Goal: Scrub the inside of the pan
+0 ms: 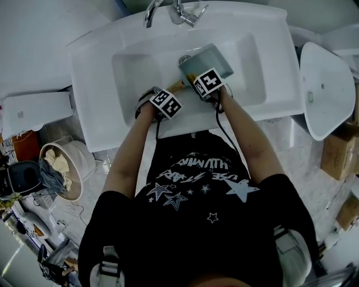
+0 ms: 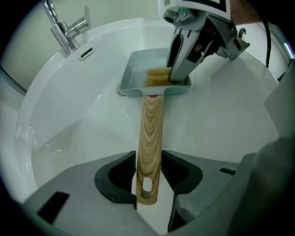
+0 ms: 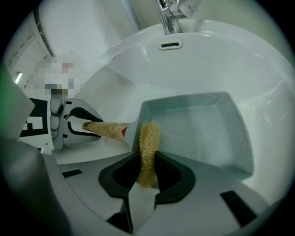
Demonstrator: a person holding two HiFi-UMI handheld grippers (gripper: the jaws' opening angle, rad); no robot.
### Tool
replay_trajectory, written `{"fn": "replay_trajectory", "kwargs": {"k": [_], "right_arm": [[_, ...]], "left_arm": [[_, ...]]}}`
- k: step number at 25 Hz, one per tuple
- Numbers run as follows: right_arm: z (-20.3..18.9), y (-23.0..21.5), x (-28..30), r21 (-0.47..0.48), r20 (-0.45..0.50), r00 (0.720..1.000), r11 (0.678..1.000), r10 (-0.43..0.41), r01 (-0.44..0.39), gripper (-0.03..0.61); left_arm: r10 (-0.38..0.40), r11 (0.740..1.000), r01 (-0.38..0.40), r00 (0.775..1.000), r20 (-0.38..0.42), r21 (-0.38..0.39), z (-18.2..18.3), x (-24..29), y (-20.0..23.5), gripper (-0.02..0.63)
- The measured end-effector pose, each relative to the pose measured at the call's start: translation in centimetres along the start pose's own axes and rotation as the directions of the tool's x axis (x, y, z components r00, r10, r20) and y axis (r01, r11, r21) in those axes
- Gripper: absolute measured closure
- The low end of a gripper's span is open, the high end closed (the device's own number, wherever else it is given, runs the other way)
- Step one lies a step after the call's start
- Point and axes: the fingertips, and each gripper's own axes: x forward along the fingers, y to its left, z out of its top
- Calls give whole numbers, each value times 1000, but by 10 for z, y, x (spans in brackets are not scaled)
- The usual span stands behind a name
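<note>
A grey-green square pan [image 1: 207, 61] lies in the white sink [image 1: 101, 50], and its wooden handle [image 2: 151, 133] points toward me. My left gripper [image 2: 148, 173] is shut on the end of that handle, with a pad against each side. My right gripper [image 3: 146, 168] is shut on a tan fibrous scrubber [image 3: 148, 143], which stands on edge. The scrubber's tip reaches over the pan's near rim into the pan [image 3: 203, 124]. In the left gripper view, the right gripper [image 2: 182, 69] comes down into the pan [image 2: 138, 78] beside the scrubber [image 2: 156, 76]. The left gripper [image 3: 76, 126] shows at the left of the right gripper view.
A chrome faucet [image 1: 176, 11] stands at the back of the sink, above an overflow slot [image 3: 170, 45]. A loose white basin [image 1: 325, 95] and cardboard boxes [image 1: 336, 157] sit to the right. A round bin with rags [image 1: 61, 168] stands on the floor at the left.
</note>
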Motion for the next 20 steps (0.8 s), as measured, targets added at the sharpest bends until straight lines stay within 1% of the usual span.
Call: {"fn": "replay_trajectory", "kwargs": {"k": [3,8,14,18,20], "right_arm": [[3,-1,-8,-35,18,1000,999,-15,15,488],[8,-9,-24,-23,61,998,1000,-12,14,488],[6,-18,-40,-42,87,996,999,-22,25,488],[4,-20,-51,-64,110,994,998,-14,21,489],[3,-19,-57,-82,120,993,996,-10,20,489]], "left_arm": [[-6,1000,5,999,-47,-21,-11,2,2,434],[49,996,-55,995,-88,-70,-25,-2,16,370],[66,994,-74,993,-99,-76,-33,-13,16,367],[53,988,-65,994,-91,-141,-37,-28,19,365],[64,982,-77,995,-80,-170,-39,-38,21,364]]}}
